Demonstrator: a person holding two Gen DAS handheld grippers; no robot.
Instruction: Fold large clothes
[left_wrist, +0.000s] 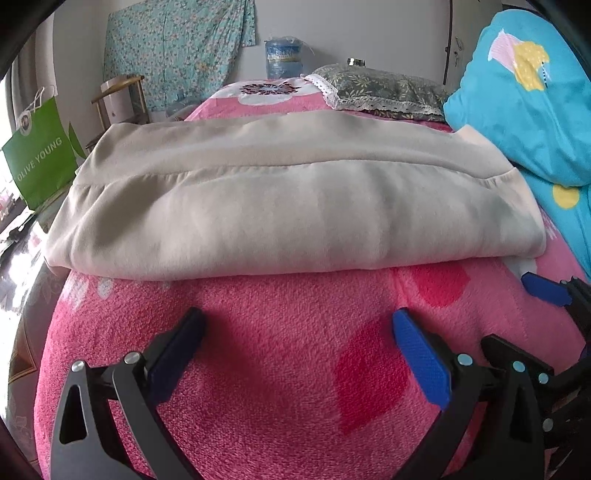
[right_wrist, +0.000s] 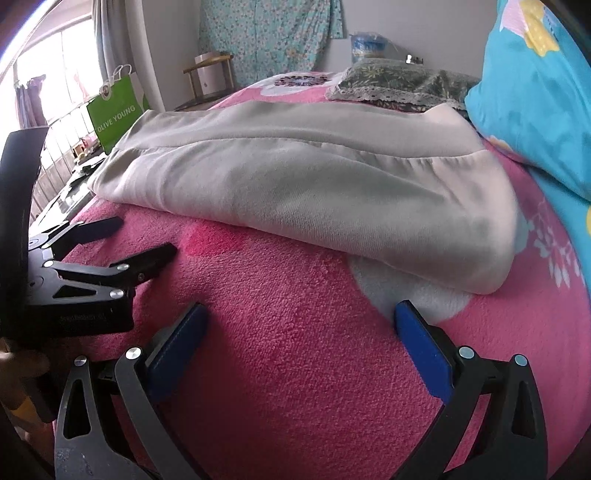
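Garment: one cream folded garment (left_wrist: 295, 206) lies flat on the pink blanket (left_wrist: 280, 369), its folded edge towards both grippers; a seam line runs across its top layer.
Garment, right wrist view: the same folded garment (right_wrist: 314, 192) sits ahead, its rounded near corner just beyond the right finger.
Bed cover: one pink fleece blanket with darker red patches and a white flower print, spread over the bed.
Left gripper: one left gripper (left_wrist: 299, 350), jaws spread wide and released, nothing between them; both blue pads rest low over the blanket, short of the garment's edge.
Right gripper: one right gripper (right_wrist: 299, 343), jaws likewise released and empty, over bare blanket just before the garment.
Grippers seen together: two; each shows at the edge of the other's view, side by side and near each other.
Pillows: one grey-green floral pillow (left_wrist: 384, 92) with a lace trim beyond the garment.
Bedding: one turquoise quilt (left_wrist: 524, 99) with yellow and pink shapes, bunched at the right, touching the garment's far right corner.
Bag: one green paper bag (left_wrist: 40, 162) marked OLIVE YOUNG, at the left beside the bed.
Chair: one wooden chair (left_wrist: 118, 99) by the wall.
Water bottle: one blue water bottle (left_wrist: 286, 59) behind the bed.
Hanging cloth: one turquoise floral cloth (left_wrist: 177, 48) on the wall.
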